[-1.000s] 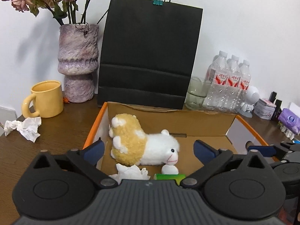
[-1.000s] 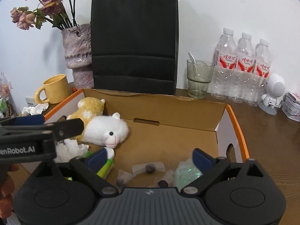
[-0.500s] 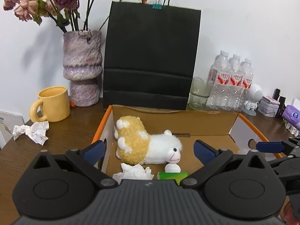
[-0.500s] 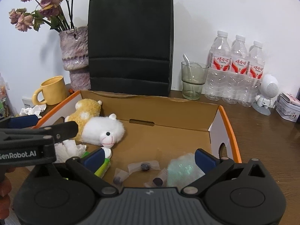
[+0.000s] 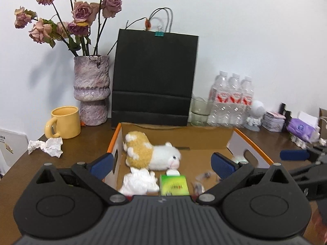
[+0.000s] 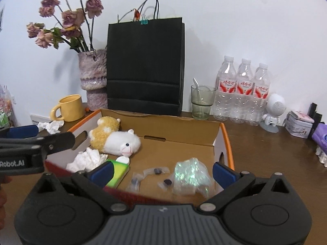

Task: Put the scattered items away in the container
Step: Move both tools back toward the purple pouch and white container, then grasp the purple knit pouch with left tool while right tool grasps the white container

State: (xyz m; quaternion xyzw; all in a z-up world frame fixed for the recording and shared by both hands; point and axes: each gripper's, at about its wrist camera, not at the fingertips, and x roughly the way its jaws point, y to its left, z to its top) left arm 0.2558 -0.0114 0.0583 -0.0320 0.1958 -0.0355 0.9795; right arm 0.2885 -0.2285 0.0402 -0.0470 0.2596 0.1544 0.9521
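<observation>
Container: your open cardboard box with orange edges (image 6: 228, 143) sits on the brown wooden worktop (image 6: 265, 149), its long axis running left to right in front of the tall black paper bag (image 6: 145, 65).
Plush toy: the yellow-and-white stuffed sheep (image 5: 152, 155) lies on its side in the box's left part, body lengthwise across the box, face towards the right.
Other contents: a crumpled white tissue (image 6: 86, 159) and a green packet (image 6: 119, 170) lie just in front of the sheep; small clear sachets with dark contents (image 6: 156, 171) and a crinkled iridescent plastic wrapper (image 6: 190, 176) lie towards the right.
Left outside: one crumpled white paper ball (image 5: 46, 147) lies on the worktop beside the yellow mug (image 5: 64, 122), well left of the box.
Left gripper (image 5: 162, 161): your blue pads are spread wide with nothing between them; the sheep, tissue and packet lie ahead in the gap.
Right gripper (image 6: 163, 170): also spread wide and empty; the sachets and wrapper lie below, between its fingers.
</observation>
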